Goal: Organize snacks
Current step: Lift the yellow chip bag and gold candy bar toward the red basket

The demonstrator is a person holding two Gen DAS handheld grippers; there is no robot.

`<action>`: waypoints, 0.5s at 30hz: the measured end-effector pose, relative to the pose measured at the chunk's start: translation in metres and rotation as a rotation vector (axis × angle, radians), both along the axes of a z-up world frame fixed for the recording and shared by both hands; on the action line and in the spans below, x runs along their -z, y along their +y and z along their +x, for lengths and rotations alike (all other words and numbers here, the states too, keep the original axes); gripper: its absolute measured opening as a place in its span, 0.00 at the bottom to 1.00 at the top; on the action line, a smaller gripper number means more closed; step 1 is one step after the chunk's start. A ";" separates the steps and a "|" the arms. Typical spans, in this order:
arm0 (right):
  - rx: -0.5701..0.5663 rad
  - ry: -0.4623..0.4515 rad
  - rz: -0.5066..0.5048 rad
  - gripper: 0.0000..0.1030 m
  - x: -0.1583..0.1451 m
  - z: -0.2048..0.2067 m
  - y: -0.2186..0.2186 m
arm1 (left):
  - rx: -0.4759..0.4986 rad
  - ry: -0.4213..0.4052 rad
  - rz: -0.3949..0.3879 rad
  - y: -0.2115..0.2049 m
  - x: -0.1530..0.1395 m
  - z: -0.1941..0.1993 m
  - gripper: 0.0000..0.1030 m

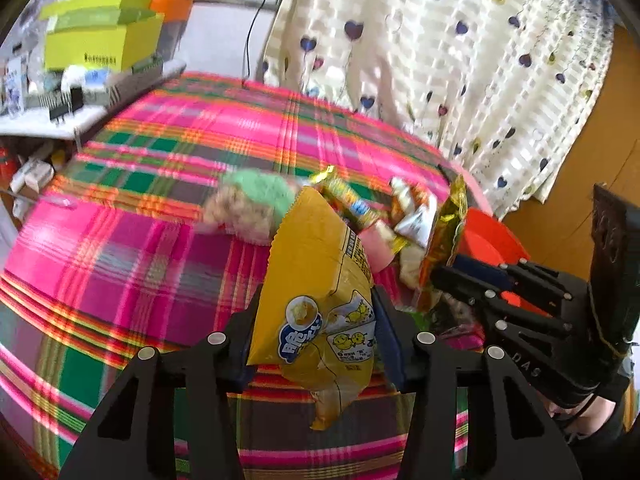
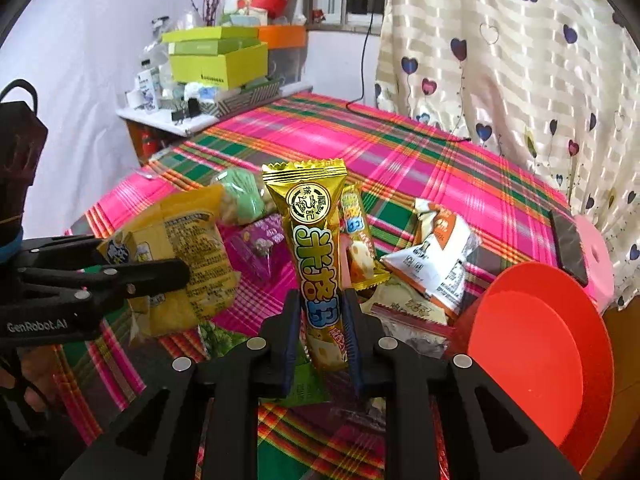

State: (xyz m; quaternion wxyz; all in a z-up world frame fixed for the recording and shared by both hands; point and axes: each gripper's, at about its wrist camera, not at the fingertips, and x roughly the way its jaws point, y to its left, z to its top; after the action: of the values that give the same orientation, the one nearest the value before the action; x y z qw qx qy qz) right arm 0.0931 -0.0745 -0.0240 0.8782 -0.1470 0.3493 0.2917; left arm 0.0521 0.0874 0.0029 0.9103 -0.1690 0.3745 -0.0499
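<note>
Glossy gold foil wraps the snack bar (image 2: 316, 240), the yellow snack bag (image 1: 320, 300) looks like crinkled matt plastic film, the plaid bedcover (image 2: 400, 152) is woven cloth, and the red bowl (image 2: 540, 360) at lower right is smooth plastic.

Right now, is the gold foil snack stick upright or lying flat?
Upright: the gold foil snack stick stands vertically, pinched between the right gripper's fingers.

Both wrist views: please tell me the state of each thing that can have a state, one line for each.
left gripper: shut on the yellow snack bag, lifted.
right gripper: shut on the gold snack bar, held upright.
white-orange packet: lying in the pile.
red bowl: nothing visible inside.
green box: lid raised.
</note>
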 end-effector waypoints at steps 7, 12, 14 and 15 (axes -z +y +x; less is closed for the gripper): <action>0.008 -0.061 0.047 0.17 -0.026 -0.017 -0.011 | -0.001 -0.122 0.063 -0.015 -0.040 -0.012 0.49; 0.019 -0.105 0.078 0.18 -0.045 -0.032 -0.022 | 0.013 -0.162 0.084 -0.028 -0.055 -0.014 0.49; 0.026 -0.118 0.088 0.18 -0.050 -0.037 -0.028 | 0.020 -0.176 0.092 -0.034 -0.061 -0.016 0.49; 0.030 -0.124 0.093 0.18 -0.053 -0.040 -0.032 | 0.023 -0.180 0.093 -0.036 -0.063 -0.016 0.49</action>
State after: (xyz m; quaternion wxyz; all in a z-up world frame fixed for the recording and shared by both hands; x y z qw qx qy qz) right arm 0.0533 -0.1065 0.0291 0.9084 -0.1187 0.2824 0.2846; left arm 0.0358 0.0509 0.0658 0.9466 -0.1171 0.2949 -0.0580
